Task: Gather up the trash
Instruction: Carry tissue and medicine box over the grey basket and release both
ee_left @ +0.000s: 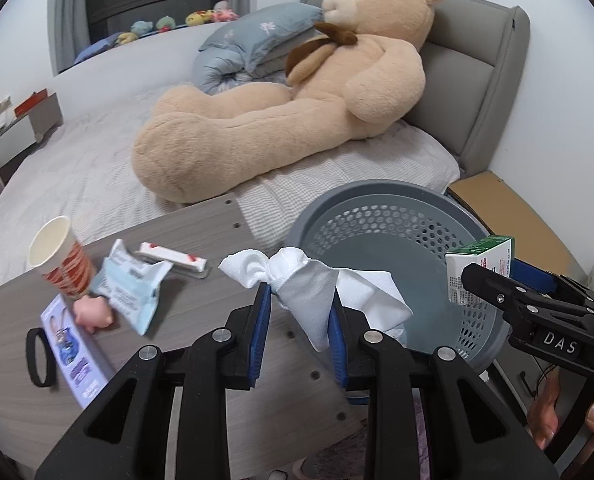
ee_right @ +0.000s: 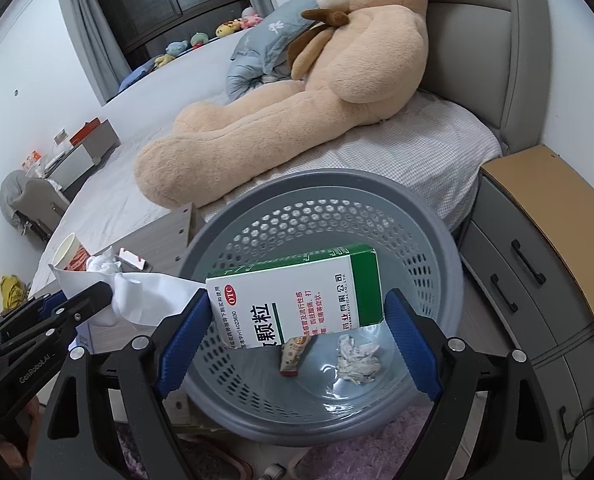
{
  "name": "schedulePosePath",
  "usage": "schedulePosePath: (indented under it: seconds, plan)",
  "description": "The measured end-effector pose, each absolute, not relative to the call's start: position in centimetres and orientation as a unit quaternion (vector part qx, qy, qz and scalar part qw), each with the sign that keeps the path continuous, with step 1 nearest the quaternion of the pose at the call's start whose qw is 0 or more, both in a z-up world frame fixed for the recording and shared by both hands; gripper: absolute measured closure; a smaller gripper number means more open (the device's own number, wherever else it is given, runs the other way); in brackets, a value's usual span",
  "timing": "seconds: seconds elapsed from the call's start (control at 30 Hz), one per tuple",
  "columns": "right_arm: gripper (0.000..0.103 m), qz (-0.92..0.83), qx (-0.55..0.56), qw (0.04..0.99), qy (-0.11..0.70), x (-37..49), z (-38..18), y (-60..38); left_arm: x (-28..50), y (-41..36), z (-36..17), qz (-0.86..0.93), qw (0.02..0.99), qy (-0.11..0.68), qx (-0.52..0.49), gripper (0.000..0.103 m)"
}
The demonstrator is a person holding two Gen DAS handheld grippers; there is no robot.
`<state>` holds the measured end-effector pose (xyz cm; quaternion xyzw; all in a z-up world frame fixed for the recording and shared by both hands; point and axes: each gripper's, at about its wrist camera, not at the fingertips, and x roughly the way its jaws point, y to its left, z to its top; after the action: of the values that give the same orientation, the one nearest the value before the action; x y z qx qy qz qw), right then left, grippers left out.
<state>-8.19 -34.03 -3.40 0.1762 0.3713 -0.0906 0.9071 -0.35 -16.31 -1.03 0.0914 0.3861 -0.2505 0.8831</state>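
My left gripper (ee_left: 299, 312) is shut on a crumpled white tissue (ee_left: 309, 292) and holds it at the near left rim of a grey perforated basket (ee_left: 377, 208). My right gripper (ee_right: 297, 316) is shut on a green and white medicine box (ee_right: 297, 288) and holds it above the basket (ee_right: 317, 196). In the basket lie a crumpled paper ball (ee_right: 357, 358) and a small wrapper (ee_right: 293, 354). The right gripper with the box (ee_left: 481, 272) shows in the left wrist view, and the left gripper with the tissue (ee_right: 137, 292) in the right wrist view.
On the wooden board (ee_left: 157, 360) stand a paper cup (ee_left: 63, 258), a wet-wipes pack (ee_left: 133, 284), a white and red wrapper (ee_left: 173, 258), a pink toy (ee_left: 93, 312), a purple box (ee_left: 77, 356) and a black ring (ee_left: 39, 356). A big teddy bear (ee_left: 297, 92) lies on the bed. A drawer unit (ee_right: 537, 260) stands right.
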Motion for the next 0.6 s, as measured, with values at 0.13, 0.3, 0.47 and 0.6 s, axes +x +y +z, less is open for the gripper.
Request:
schedulePosePath:
  seconds: [0.13, 0.3, 0.47, 0.6]
  plan:
    - [0.019, -0.097, 0.182, 0.905, 0.373, -8.1, -3.9, -35.3, 0.3, -18.2, -1.6, -0.259, 0.878, 0.391, 0.099, 0.075]
    - [0.019, -0.096, 0.195, 0.905, 0.365, -8.1, -4.2, -36.5, 0.7, -19.6, -1.8, -0.258, 0.876, 0.394, 0.104, 0.064]
    - [0.019, -0.102, 0.196, 0.903, 0.368, -7.8, -4.5, -37.2, 0.9, -19.7, -1.6, -0.243, 0.884, 0.386, 0.102, 0.039]
    - [0.019, -0.104, 0.202, 0.901, 0.370, -7.9, -4.9, -37.5, 1.0, -19.6, -1.7, -0.234, 0.885, 0.388, 0.102, 0.037]
